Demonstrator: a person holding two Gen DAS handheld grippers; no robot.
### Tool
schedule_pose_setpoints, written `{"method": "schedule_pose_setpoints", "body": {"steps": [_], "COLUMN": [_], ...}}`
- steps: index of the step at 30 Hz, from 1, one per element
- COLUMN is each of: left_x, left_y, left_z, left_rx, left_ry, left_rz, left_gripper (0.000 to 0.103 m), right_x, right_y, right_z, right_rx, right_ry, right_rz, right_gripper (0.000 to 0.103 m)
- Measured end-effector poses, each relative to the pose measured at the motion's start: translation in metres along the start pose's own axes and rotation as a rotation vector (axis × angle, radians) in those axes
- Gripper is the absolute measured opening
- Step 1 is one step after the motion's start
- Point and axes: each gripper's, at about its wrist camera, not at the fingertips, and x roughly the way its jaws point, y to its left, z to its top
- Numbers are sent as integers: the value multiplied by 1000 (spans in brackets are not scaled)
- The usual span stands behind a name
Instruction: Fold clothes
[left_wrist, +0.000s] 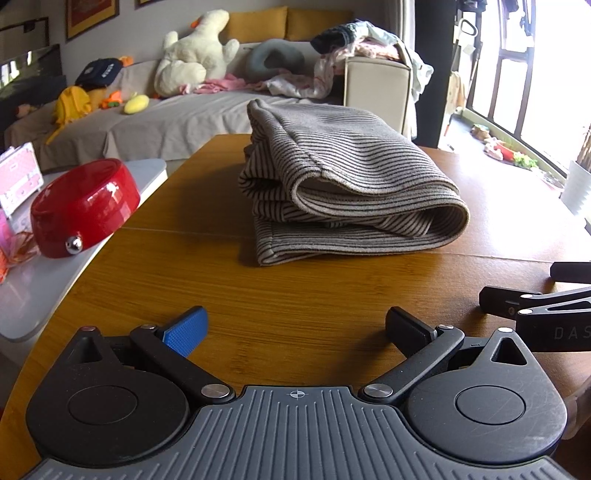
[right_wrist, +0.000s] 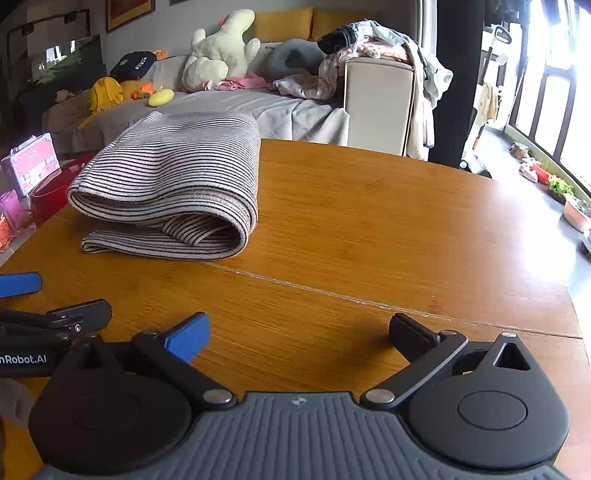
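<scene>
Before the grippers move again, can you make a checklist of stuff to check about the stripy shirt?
1. Left gripper open and holding nothing: ok.
2. Right gripper open and holding nothing: ok.
3. Striped garment folded in a stack: ok.
4. Garment fully on the wooden table: ok.
5. Bare table between grippers and garment: ok.
6. Folds neat underneath: cannot tell.

Ahead of the fingers we see the wooden tabletop; left, a glossy red round bowl; beyond, a cream plush duck on a grey sofa.
</scene>
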Motion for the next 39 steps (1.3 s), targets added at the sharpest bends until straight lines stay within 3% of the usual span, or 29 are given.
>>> {"method": "schedule_pose_setpoints", "body": {"steps": [39], "left_x": [-1], "left_y": [0], "left_z": [-1], "left_rx": [-1], "left_ry": [-1], "left_rz": [-1], "left_gripper": [103], "right_x": [-1], "right_y": [-2], "right_z": [-2], "right_rx": [8], "right_ry": [0], "right_rz": [-6], "right_gripper": [103]}}
